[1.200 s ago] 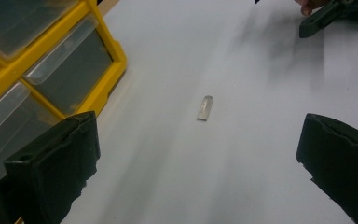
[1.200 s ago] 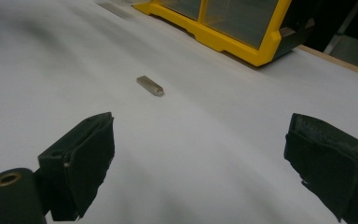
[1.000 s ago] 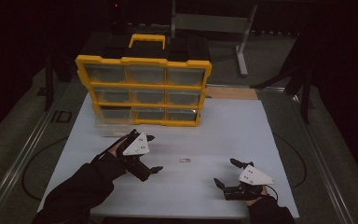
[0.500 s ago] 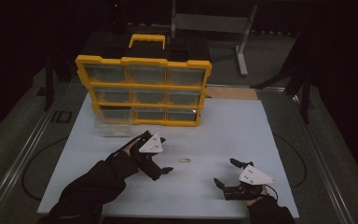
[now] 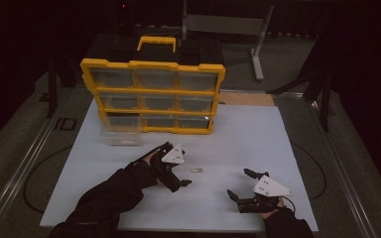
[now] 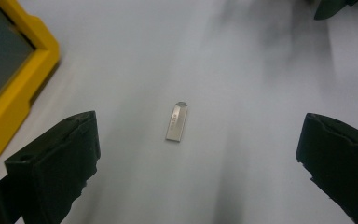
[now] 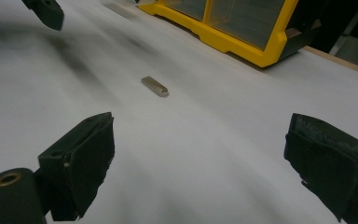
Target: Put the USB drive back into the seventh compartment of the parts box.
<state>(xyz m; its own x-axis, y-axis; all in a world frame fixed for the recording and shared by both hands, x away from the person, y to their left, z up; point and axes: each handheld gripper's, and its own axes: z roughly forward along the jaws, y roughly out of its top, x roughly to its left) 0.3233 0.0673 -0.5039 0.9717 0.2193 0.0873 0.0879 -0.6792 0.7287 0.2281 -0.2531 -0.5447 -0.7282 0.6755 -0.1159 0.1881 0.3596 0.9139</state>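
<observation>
A small flat silver metal piece [image 5: 196, 170] lies on the white table [image 5: 243, 139] between my two grippers. My left gripper [image 5: 177, 166] stands open just left of it, and in the left gripper view the piece [image 6: 176, 121] lies ahead, between the wide-apart jaws of that gripper [image 6: 198, 158]. My right gripper [image 5: 239, 184] rests open near the front right, with nothing between its fingers. The right gripper view has the piece [image 7: 154, 87] lying farther off, beyond the gripper [image 7: 200, 158].
A yellow drawer organizer [image 5: 151, 96] stands upright at the back of the table. One clear drawer [image 5: 121, 134] is out, on the table in front of its lower left corner. The organizer's yellow frame [image 6: 23, 88] is close on the left gripper's left side.
My left gripper has moved right, closing in on the metal piece. The right gripper has stayed where it was.
</observation>
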